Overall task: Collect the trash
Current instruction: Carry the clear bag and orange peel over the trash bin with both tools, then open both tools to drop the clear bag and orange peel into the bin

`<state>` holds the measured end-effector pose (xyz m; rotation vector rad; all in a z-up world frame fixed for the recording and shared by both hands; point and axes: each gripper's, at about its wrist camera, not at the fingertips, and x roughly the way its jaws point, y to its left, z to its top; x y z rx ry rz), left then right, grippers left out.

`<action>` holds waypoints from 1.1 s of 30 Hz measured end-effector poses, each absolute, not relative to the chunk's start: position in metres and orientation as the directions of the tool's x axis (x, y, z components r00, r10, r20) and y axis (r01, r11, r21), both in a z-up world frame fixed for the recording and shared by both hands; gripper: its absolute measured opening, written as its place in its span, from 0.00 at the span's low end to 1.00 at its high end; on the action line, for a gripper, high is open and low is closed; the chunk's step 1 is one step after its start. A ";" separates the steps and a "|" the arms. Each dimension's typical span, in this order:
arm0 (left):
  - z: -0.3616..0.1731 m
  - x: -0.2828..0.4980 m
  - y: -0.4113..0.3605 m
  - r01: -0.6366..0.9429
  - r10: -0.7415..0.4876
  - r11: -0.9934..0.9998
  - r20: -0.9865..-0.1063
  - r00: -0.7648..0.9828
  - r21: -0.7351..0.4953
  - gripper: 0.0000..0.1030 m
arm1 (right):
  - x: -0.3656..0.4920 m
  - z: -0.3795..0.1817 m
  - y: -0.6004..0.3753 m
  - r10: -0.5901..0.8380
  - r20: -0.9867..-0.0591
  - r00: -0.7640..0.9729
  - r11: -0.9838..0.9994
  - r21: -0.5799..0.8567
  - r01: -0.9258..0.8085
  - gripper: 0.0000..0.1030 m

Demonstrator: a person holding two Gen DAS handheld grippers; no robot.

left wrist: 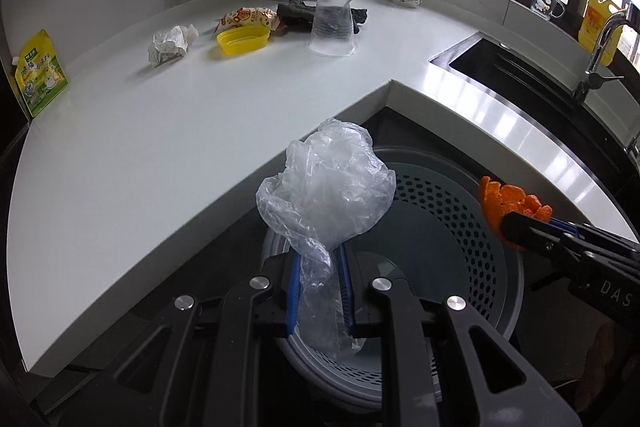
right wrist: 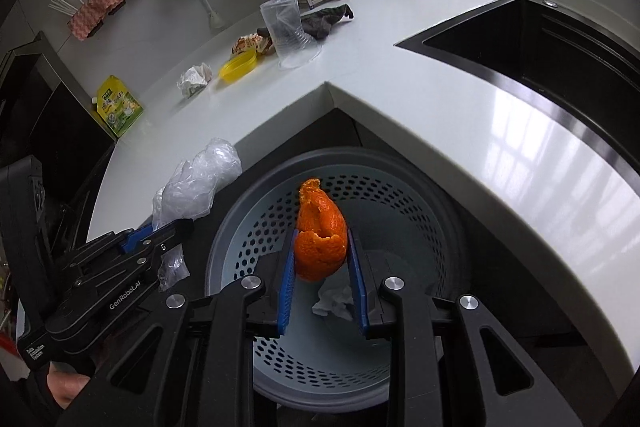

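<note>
Left gripper (left wrist: 320,291): fingers clamped on crumpled clear plastic bag (left wrist: 328,187), above perforated grey bin (left wrist: 472,227). Right gripper (right wrist: 322,267): fingers clamped on orange peel (right wrist: 320,235), above bin. Inside bin: white paper scrap (right wrist: 332,301). On tabletop (left wrist: 200,131) beyond bin: crumpled paper (left wrist: 170,43), yellow lid (left wrist: 242,41), clear cup (left wrist: 334,21).

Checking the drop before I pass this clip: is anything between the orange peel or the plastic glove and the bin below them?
Nothing visible. The right gripper holds the orange peel over the open perforated bin, which holds only a crumpled tissue. The left gripper holds the plastic glove above the bin's near rim.
</note>
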<state>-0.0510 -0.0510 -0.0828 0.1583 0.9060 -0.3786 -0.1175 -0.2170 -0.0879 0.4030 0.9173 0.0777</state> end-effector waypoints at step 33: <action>-0.115 -0.054 -0.061 0.396 -0.243 0.917 -0.842 0.482 -0.038 0.47 | -0.109 -0.140 -0.214 0.204 -0.807 0.554 0.929 0.338 0.151 0.35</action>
